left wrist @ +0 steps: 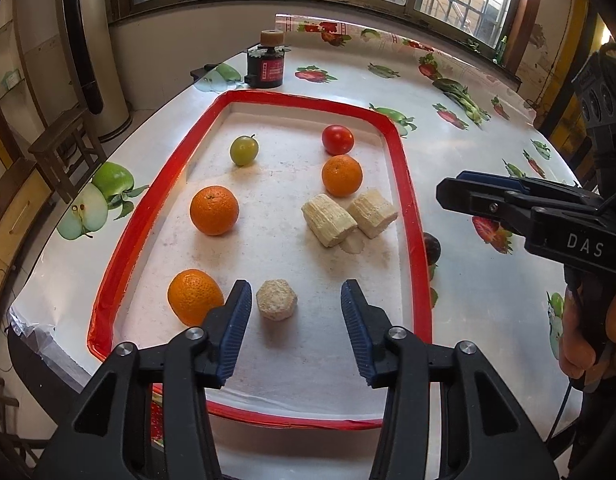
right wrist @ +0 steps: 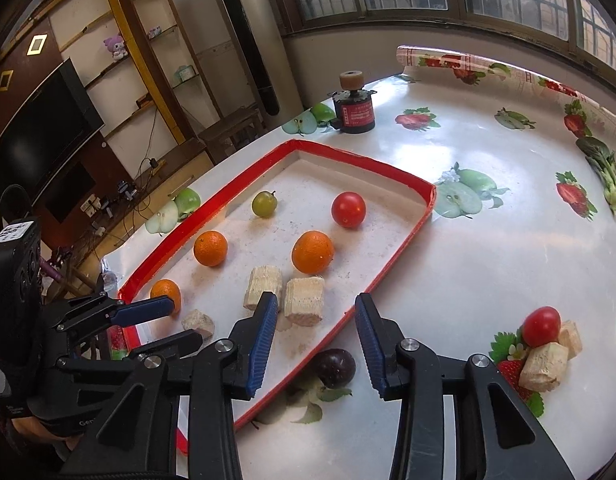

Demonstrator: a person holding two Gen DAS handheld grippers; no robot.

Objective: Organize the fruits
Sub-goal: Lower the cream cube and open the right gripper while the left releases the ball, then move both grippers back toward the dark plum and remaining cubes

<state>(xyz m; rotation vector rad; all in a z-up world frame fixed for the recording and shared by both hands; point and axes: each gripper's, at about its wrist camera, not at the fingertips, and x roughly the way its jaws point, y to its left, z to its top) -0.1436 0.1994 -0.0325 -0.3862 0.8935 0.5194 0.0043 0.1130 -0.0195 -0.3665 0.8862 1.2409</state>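
A red-rimmed white tray (left wrist: 407, 200) holds three oranges, a red tomato (left wrist: 337, 139), a green plum (left wrist: 244, 151) and pale cut chunks. My left gripper (left wrist: 296, 308) is open low over the tray's near end. A small pale chunk (left wrist: 276, 301) lies between its fingers, untouched, and an orange (left wrist: 194, 297) sits just left of them. My right gripper (right wrist: 315, 312) is open and empty above the tray's right rim (right wrist: 387, 268). A dark plum (right wrist: 334, 367) rests on the table just below it, outside the tray. Further right lie another tomato (right wrist: 541, 326) and pale chunks (right wrist: 543, 366).
A black and red canister with a cork top (left wrist: 266, 65) stands beyond the tray's far end. The fruit-print tablecloth (right wrist: 487, 240) covers the table, rolled up at the far edge. A wooden stool (left wrist: 64, 152) stands left of the table. A hand (left wrist: 587, 340) holds the right gripper.
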